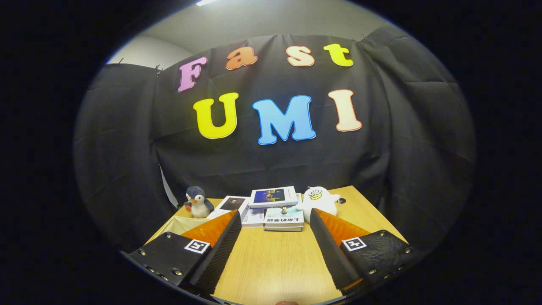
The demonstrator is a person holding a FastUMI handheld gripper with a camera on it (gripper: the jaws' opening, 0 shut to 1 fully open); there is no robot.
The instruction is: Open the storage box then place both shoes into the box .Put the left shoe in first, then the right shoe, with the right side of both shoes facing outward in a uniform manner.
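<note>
A handheld gripper (275, 220) hovers level over a light wooden bench (275, 262), aimed straight along it toward the black cloth wall (275, 165) of the booth. Its jaws stand wide apart with bare bench between them, gripping nothing. Beyond the jaws, at the far side of the bench, lies a small pile of books and magazines (275, 207). A plush penguin (198, 202) stands upright just beyond the left jaw, beside the books. A white plush duck (317, 203) sits just beyond the right jaw, touching the pile. The storage box and shoes cannot be made out here
</note>
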